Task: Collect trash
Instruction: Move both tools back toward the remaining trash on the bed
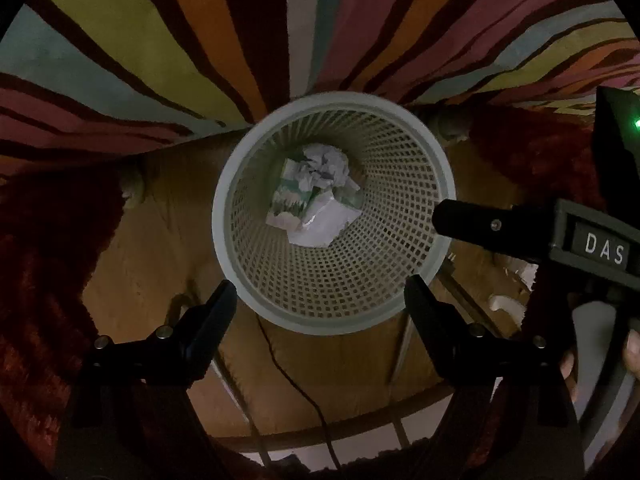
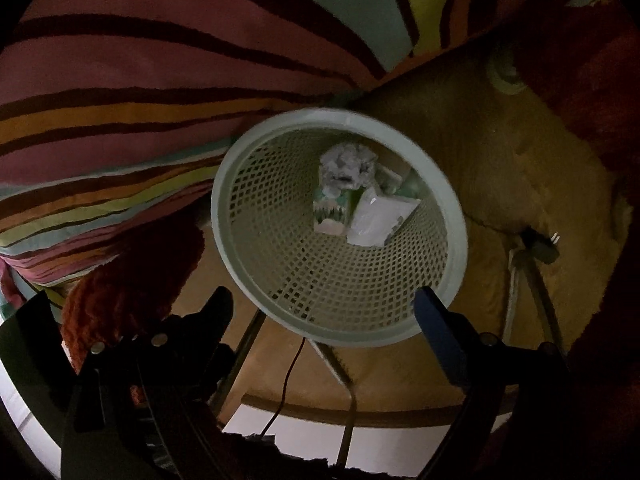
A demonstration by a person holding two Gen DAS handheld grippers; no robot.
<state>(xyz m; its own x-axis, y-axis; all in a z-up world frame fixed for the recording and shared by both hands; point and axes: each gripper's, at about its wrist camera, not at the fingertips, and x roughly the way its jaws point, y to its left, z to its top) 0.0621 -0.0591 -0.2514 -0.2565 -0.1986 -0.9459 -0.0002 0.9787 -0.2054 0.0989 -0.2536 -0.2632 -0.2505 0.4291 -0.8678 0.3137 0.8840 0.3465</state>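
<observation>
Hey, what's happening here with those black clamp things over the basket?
A person is tidying up trash with a pair of handheld tongs. Both the left tongs and the right tongs hang open and empty above a pale mesh wastebasket. At the bottom of it lie a crumpled paper ball and some flat wrappers. The basket stands on a wooden floor beside a striped cloth.

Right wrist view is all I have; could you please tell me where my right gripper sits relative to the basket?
Observer: The right gripper reaches over the basket rim from the right.
Operator: Thanks; is the left gripper holding anything?
Observer: No, the left gripper is open and empty.
Operator: Any trash outside?
Observer: White scraps lie on the floor right of the basket.
</observation>
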